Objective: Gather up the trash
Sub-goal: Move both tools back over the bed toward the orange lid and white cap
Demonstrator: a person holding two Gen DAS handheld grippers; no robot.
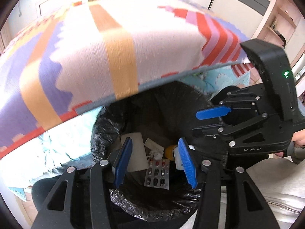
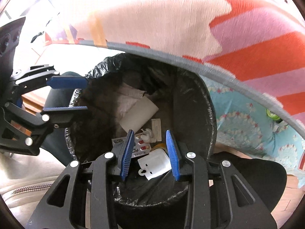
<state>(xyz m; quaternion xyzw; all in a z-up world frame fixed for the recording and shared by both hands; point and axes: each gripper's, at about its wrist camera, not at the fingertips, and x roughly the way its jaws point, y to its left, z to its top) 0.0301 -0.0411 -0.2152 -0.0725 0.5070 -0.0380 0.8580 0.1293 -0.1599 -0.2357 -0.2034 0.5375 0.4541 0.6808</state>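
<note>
A bin lined with a black bag (image 1: 103, 126) (image 2: 207, 103) stands under both grippers. At its bottom lie a pill blister pack (image 1: 157, 173) (image 2: 141, 148), a white card (image 1: 136, 152) (image 2: 139, 116), a white plastic piece (image 2: 155, 164) (image 1: 177, 158), a yellow item (image 1: 169, 150) and crumpled tissue (image 2: 146, 133). My left gripper (image 1: 155, 162) (image 2: 86, 95) hovers above the bin mouth, open, nothing between its blue pads. My right gripper (image 2: 149, 135) (image 1: 207, 122) hangs beside it, jaws apart and empty.
A patterned woven cloth (image 1: 114, 47) (image 2: 247, 47) overhangs the bin's far side. A blue floor mat (image 1: 66, 145) (image 2: 238, 124) lies beneath it, with a green object (image 2: 271, 113) on it. A person's light garment (image 1: 276, 187) and hand (image 1: 299, 139) are close on the near side.
</note>
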